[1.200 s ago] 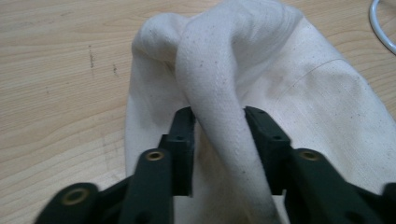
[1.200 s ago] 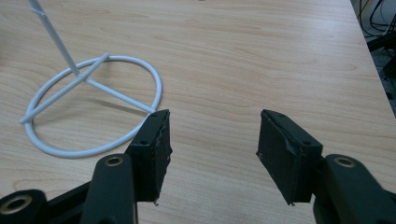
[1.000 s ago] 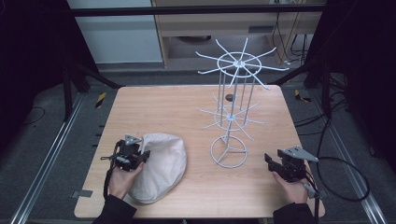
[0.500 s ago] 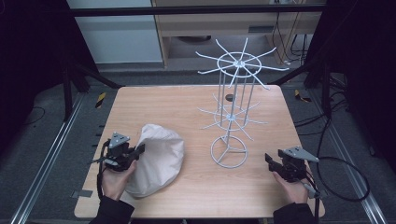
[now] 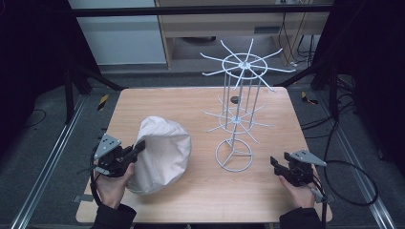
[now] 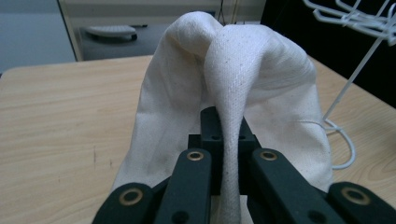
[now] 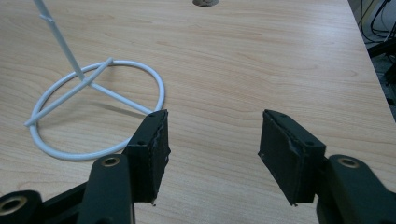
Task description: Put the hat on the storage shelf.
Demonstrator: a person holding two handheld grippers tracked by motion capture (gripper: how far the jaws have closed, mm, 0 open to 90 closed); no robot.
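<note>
**Fabric pinch at left, idle gripper at right: risk entry**

Jaws, left: pressed together on a narrow fold of cloth, which rises in a taut ridge between them at centre of the left gripper view. Left gripper [image 5: 135,149] sits at lower left of the high view, held in a hand [image 5: 113,183] coming in from the bottom edge.

Jaws, right: spread wide with nothing between them, bare wood showing in the gap. Right gripper [image 7: 212,156] rests low at lower right of the high view, just beside the base ring [image 7: 95,109] of the stand.

Item held: cream cloth bag or cap [image 5: 160,152], exact type not determinable; bunched and domed, partly raised from the table [image 5: 200,102] at left centre of the high view, its lower edge apparently touching the wood.

Item adjacent: white wire rack [image 5: 241,112] with radiating hooks in two tiers, upright at centre right, near the cloth but apart from it.

Risks, judged:
- Grip takes a single thin fold only. Weight of the hanging cloth could draw the fold out of the jaws on a lift.
- Loose cloth swung toward the rack could snag a lower hook; the rack looks light and could tip or slide.
- The right gripper's left jaw stands close to the ring; a careless advance could knock the base.
</note>
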